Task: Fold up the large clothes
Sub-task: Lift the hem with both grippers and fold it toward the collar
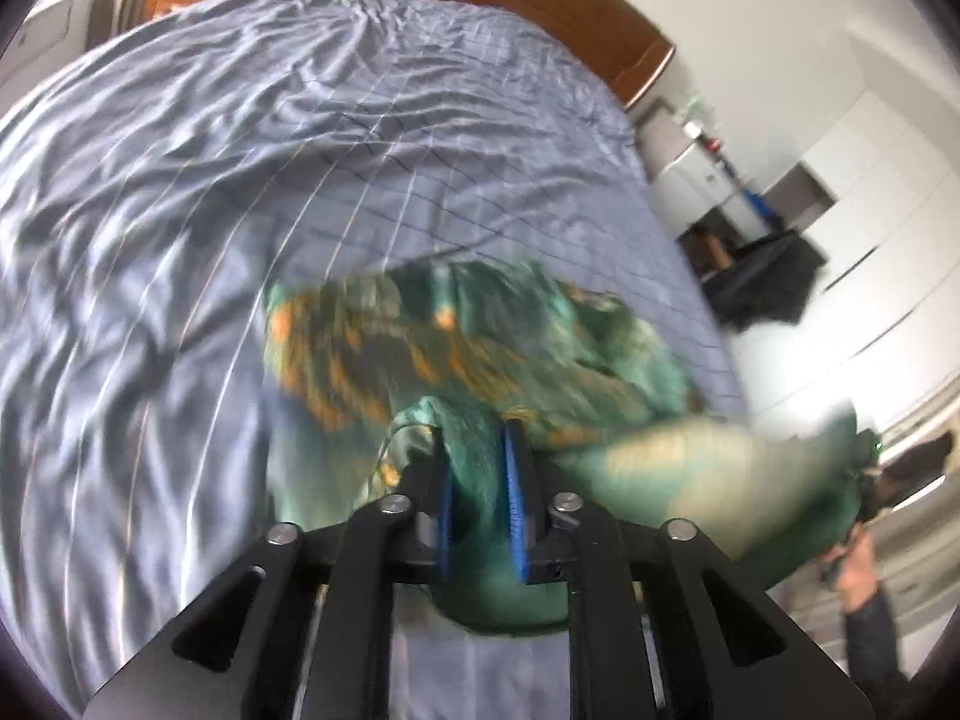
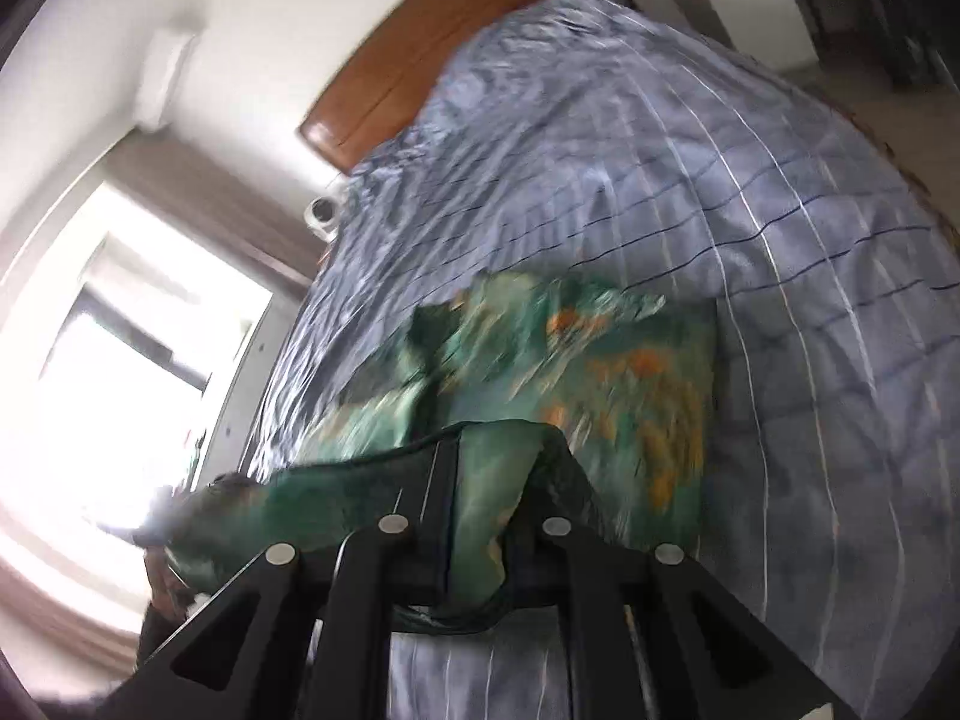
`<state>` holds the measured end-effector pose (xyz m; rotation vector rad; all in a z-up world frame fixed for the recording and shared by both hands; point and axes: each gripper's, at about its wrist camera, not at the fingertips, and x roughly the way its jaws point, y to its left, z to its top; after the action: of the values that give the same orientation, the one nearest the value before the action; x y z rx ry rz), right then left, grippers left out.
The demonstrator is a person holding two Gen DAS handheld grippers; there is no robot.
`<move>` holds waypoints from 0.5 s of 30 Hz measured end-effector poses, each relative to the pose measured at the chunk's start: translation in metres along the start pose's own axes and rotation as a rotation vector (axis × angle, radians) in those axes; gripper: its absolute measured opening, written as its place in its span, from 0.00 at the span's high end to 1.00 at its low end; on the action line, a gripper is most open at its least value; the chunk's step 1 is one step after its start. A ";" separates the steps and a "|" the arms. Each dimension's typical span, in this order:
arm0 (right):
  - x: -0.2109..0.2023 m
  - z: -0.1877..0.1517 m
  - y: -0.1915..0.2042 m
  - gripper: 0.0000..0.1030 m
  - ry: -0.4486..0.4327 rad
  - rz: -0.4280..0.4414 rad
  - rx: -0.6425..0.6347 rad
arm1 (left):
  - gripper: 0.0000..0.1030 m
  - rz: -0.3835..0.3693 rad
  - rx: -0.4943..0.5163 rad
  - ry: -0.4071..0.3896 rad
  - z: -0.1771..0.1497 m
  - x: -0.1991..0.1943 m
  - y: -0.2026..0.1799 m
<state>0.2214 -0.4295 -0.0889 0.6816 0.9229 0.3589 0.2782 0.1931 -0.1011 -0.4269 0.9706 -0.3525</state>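
Left wrist view: the left tongs (image 1: 477,450), black with blue pads, are clenched on a bunched edge of the green satin garment with orange print (image 1: 480,336). Fabric fills the narrow gap between the pads. The rest of the garment trails forward and to the right of the tongs and settles in a crumpled heap on the wrinkled blue-grey checked bedcover (image 1: 210,180). A stretched green band of the garment runs right from the tongs toward the right tongs (image 1: 864,468), small at the frame edge, with a hand (image 1: 858,570) and dark sleeve below. The tongs point down toward the bed at a slant. The picture is blurred.

Right wrist view: the right tongs (image 2: 480,450) are clenched on another part of the same edge, with green cloth pinched between the black fingers. The stretched band runs left from them. The body of the garment hangs ahead and to the right, with its far part lying on the bedcover (image 2: 780,210) short of the brown wooden headboard (image 2: 420,60).

Judgement: the held edge spans the two tongs as the long axis, lying across the bed. Both hands sit equally near the garment. The next move depends on carrying this edge forward over the trailing body.
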 end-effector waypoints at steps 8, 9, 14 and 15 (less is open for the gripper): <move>0.038 0.024 -0.084 0.07 -0.067 0.154 0.492 | 0.25 -0.112 -0.161 -0.074 0.030 -0.008 0.041; 0.031 0.028 -0.082 0.07 -0.084 0.163 0.472 | 0.24 -0.099 -0.113 -0.073 0.029 -0.012 0.039; 0.023 0.036 -0.041 0.07 -0.053 -0.032 0.132 | 0.21 0.040 0.119 0.065 0.016 0.027 0.012; 0.032 0.035 -0.032 0.07 -0.027 -0.092 0.059 | 0.21 0.078 0.149 0.084 0.015 0.043 0.006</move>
<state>0.2685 -0.4492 -0.1152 0.6938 0.9390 0.2416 0.3139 0.1814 -0.1271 -0.2394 1.0327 -0.3717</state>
